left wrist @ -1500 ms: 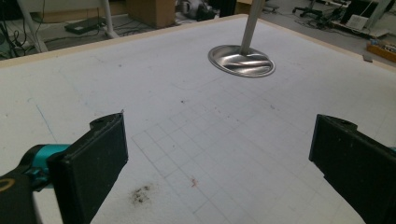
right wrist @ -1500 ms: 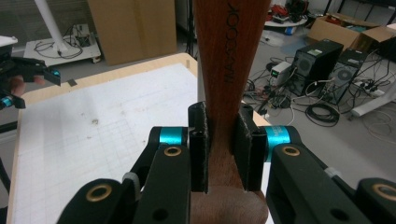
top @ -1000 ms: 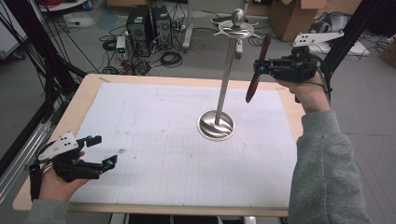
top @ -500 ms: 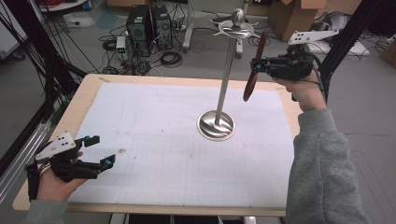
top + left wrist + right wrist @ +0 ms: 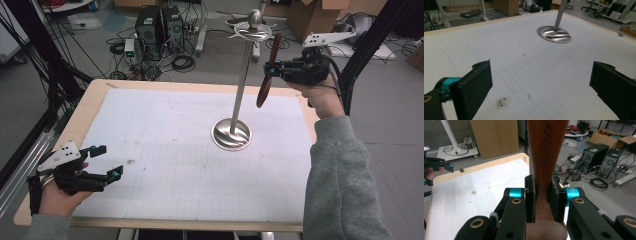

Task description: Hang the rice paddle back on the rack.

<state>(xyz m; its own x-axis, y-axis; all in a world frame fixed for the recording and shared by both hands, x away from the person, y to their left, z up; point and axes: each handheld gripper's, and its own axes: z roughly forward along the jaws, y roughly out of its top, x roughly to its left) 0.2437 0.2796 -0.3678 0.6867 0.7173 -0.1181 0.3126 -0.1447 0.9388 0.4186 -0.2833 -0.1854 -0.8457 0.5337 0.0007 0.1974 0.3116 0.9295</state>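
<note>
Holding a reddish wooden utensil (image 5: 267,71) pinched at its handle in my right gripper (image 5: 274,70), I keep it raised just right of the metal stand (image 5: 243,80), near its hooked top, seemingly to hang it there. The handle reads "MAXCOOK". My left gripper (image 5: 107,161) rests spread and empty, well left of the stand.
</note>
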